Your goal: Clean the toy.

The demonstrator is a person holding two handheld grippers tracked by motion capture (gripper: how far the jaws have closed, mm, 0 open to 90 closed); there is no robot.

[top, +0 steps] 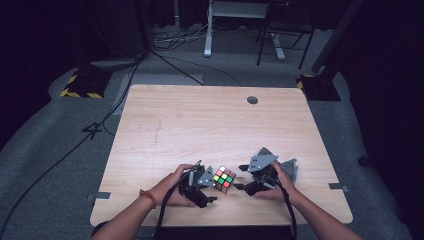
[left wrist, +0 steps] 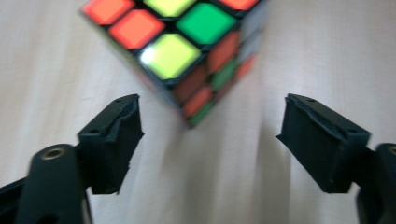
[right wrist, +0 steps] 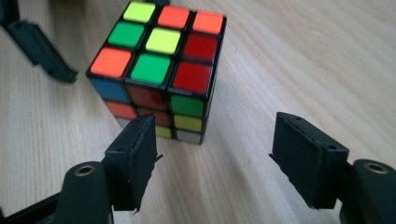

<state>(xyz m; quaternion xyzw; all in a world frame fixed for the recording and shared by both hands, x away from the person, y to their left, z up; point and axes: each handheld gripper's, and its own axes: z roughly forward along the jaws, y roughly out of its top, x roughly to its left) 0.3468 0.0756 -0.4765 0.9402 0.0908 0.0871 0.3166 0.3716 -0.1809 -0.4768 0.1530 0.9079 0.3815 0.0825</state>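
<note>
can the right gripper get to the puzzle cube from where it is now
Probably yes. The right gripper has its jaws open and points at the puzzle cube, with bare table between them. The left gripper sits at the cube's far side and does not block that approach.

cube point(right wrist: 156, 70) — black frame, orange/green/yellow/red tiles | fingers point(right wrist: 133, 161) — black | table point(top: 200, 120) — pale wood grain

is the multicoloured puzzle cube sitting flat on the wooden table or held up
Flat on the table: the multicoloured puzzle cube rests on the light wooden table, and the right gripper has open jaws short of it.
</note>
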